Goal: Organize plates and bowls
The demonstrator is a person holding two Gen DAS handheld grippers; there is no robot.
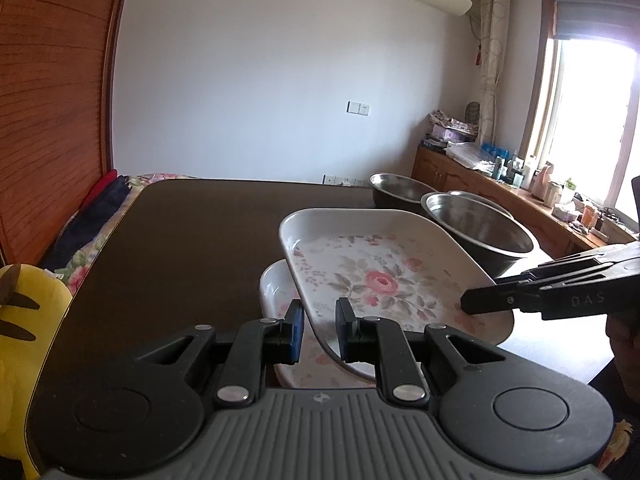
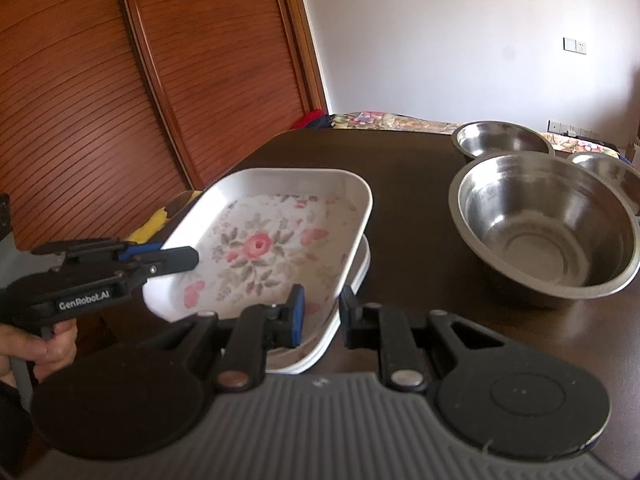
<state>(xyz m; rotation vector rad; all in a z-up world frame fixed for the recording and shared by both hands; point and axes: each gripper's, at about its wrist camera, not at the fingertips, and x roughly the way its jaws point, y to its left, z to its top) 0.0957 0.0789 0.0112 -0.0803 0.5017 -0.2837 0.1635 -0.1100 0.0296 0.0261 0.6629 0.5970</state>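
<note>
Two tongs | left tongs (image 2: 192, 258) marked "GenRobot.AI", right tongs (image 1: 466, 304) "DAS" | both grasping floral plate (image 2: 276, 236) rim

Two pieces of lettering can be read, both on the black bodies of the hand-held tools. In the right wrist view, the side of the left tongs (image 2: 195, 258) carries the white brand name "GenRobot.AI" along its black body, just above the hand (image 2: 44, 346) gripping the handle. In the left wrist view, the side of the right tongs (image 1: 466, 305) shows faint raised letters reading "DAS". Nothing else carries readable lettering.
</note>
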